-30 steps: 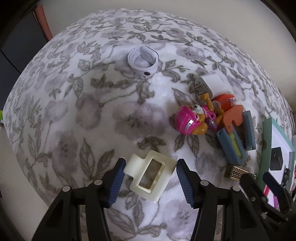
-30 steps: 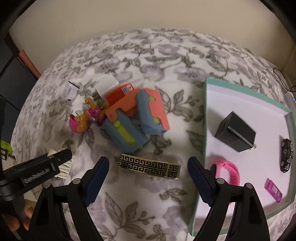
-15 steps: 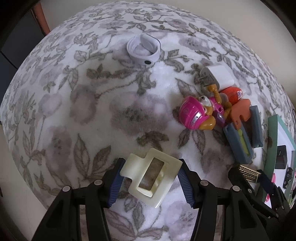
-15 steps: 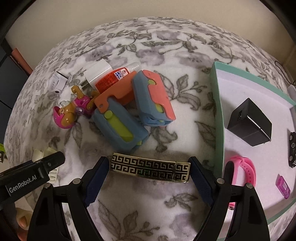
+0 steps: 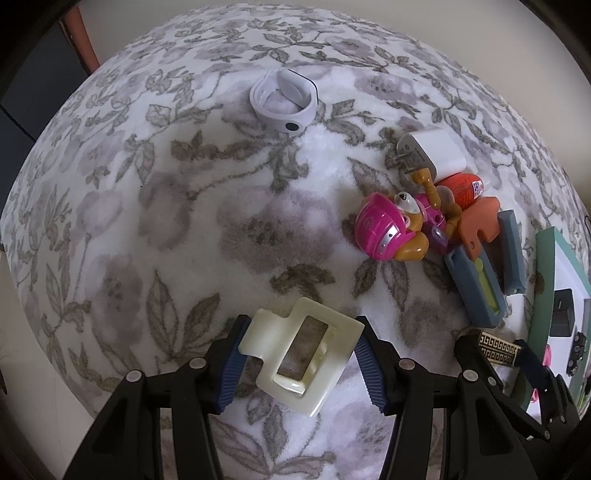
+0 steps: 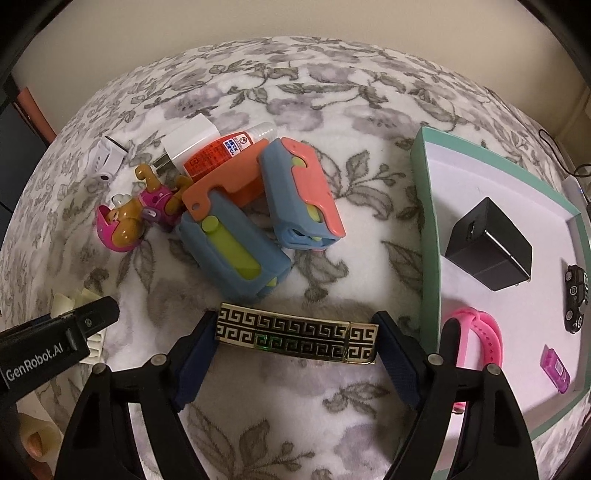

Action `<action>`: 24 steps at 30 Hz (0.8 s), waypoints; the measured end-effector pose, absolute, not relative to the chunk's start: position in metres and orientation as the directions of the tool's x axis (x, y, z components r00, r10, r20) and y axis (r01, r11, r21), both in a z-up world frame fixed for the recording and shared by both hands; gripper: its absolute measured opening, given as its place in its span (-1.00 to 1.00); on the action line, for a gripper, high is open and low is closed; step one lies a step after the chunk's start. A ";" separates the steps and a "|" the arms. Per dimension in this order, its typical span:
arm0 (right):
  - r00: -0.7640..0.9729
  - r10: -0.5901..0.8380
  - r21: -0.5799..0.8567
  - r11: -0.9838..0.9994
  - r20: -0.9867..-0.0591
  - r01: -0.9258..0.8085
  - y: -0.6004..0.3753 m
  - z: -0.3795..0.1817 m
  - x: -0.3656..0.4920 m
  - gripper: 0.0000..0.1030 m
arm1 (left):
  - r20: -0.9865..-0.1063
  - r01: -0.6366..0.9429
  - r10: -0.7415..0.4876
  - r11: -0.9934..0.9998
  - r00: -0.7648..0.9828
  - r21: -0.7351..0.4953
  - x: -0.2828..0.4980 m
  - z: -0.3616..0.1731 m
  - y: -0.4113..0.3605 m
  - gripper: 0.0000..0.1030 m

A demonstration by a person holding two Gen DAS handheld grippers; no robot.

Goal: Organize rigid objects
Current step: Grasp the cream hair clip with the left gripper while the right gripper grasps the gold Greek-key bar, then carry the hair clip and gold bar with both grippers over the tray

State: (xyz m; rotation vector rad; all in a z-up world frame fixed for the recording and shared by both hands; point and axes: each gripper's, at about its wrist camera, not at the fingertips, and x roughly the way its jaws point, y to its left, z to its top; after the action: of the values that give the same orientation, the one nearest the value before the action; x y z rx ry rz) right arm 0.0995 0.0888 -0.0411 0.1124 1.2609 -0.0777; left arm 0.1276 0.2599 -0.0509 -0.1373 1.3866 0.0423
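Both grippers (image 5: 299,363) (image 6: 297,354) pinch pieces on the blanket (image 5: 221,206), left a clip (image 5: 301,352), right a barrette (image 6: 297,334); few items fill the box (image 6: 428,236), most remain outside.

floral fleece blanket (image 5: 229,229), beige wall (image 6: 295,18)

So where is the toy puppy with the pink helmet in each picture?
Left wrist view: the toy puppy with the pink helmet lies right of centre, just left of the orange-and-blue pile.
Right wrist view: the same puppy lies at the left, helmet nearest the camera.
Shared landmark: the white plug charger sits just beyond the puppy in both views.
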 end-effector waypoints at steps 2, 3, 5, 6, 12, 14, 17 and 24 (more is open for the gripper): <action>0.302 0.008 0.048 0.991 -0.953 0.123 0.087 -0.039 0.097 0.62 | -0.980 -0.110 -0.055 0.991 0.192 -0.077 0.128 -0.046 0.260 0.14; 0.302 0.013 0.053 0.991 -0.953 0.126 0.086 -0.038 0.096 0.62 | -0.979 -0.109 -0.056 0.991 0.197 -0.078 0.129 -0.044 0.260 0.14; 0.308 0.022 0.065 0.989 -0.951 0.131 0.083 -0.033 0.094 0.62 | -0.975 -0.107 -0.057 0.991 0.215 -0.081 0.129 -0.037 0.259 0.14; 0.314 0.024 0.069 0.989 -0.949 0.131 0.082 -0.030 0.094 0.62 | -0.973 -0.105 -0.058 0.991 0.222 -0.083 0.130 -0.033 0.259 0.14; 0.373 0.029 0.087 0.986 -0.927 0.141 0.068 0.001 0.086 0.62 | -0.945 -0.084 -0.068 0.991 0.321 -0.100 0.128 0.004 0.256 0.14; 0.392 0.019 0.084 0.985 -0.920 0.149 0.062 0.011 0.084 0.62 | -0.933 -0.072 -0.068 0.992 0.353 -0.100 0.127 0.017 0.252 0.14; 0.401 0.009 0.082 0.983 -0.916 0.165 0.051 0.021 0.079 0.62 | -0.920 -0.050 -0.086 0.992 0.382 -0.113 0.125 0.032 0.243 0.14; 0.383 -0.036 0.059 0.971 -0.923 0.233 0.014 0.027 0.065 0.62 | -0.904 0.041 -0.139 0.990 0.405 -0.134 0.118 0.051 0.201 0.13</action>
State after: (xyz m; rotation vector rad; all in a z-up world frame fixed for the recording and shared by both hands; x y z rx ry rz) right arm 0.0654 0.0140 0.0273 0.1904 1.1674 -0.1724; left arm 0.1182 0.2009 0.0505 -0.0954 1.1490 -0.1142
